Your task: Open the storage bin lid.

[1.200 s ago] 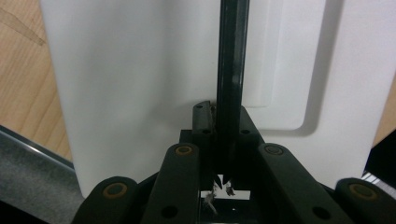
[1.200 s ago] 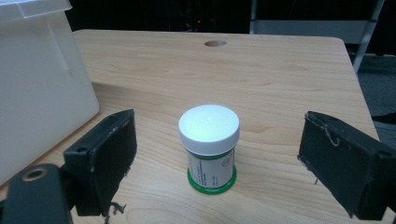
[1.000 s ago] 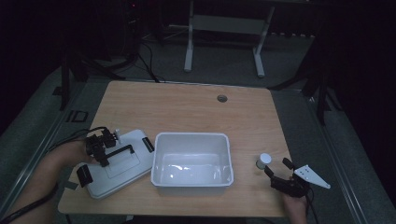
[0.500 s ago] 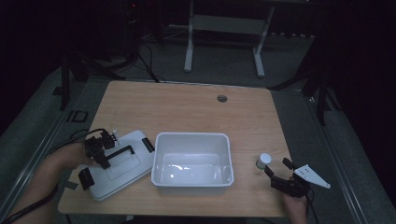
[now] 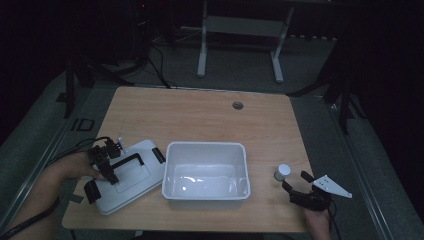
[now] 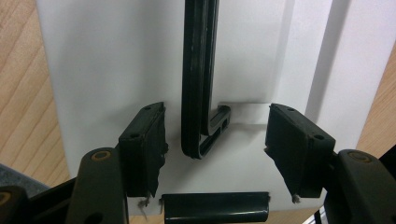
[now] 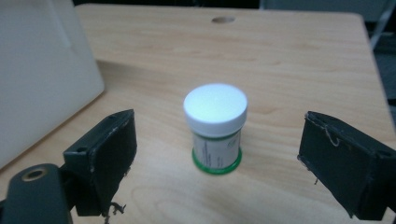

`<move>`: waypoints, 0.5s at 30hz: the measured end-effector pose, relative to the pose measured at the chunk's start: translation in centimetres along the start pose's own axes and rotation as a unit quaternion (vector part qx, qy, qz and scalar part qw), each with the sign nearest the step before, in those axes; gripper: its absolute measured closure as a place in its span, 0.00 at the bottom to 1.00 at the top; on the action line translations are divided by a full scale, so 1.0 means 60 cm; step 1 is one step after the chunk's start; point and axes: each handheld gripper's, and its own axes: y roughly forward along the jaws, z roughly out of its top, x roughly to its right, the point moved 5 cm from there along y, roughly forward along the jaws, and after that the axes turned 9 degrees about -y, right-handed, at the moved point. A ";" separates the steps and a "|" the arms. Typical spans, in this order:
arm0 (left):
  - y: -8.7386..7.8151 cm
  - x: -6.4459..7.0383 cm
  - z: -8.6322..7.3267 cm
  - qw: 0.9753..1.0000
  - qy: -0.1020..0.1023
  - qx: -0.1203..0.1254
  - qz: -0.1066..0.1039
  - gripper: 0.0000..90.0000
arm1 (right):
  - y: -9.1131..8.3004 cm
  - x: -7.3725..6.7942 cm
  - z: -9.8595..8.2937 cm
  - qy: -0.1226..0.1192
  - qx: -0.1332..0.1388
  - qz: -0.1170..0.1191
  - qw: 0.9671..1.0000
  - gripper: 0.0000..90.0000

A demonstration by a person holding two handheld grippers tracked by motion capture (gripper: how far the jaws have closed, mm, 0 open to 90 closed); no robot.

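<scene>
A white lid (image 5: 137, 179) lies flat at the table's front left, with a black handle (image 5: 131, 159) along its top and black clips at its ends. My left gripper (image 5: 111, 167) is over it; in the left gripper view the jaws stand open on either side of the handle's (image 6: 200, 93) end, gripper (image 6: 212, 135) close to the lid (image 6: 107, 70). A small jar (image 5: 282, 172) with a white cap and green base stands at the front right. My right gripper (image 5: 296, 181) sits just in front of it, open, with the jar (image 7: 215, 128) between the spread jaws of the gripper (image 7: 222, 128), not touched.
An open white bin (image 5: 205, 145) stands at the front middle, between lid and jar; its wall (image 7: 42, 70) is left of the jar. A black clip (image 6: 215, 207) sits at the lid's near edge. A cable hole (image 5: 237, 105) marks the far side of the table (image 5: 190, 115).
My left gripper has crept slightly nearer the table's front edge over the lid. The right gripper and jar have not moved.
</scene>
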 end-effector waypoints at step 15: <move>0.001 0.002 -0.005 1.000 0.007 -0.010 0.005 0.41 | -0.011 0.024 -0.018 -0.006 -0.118 0.017 0.993 0.12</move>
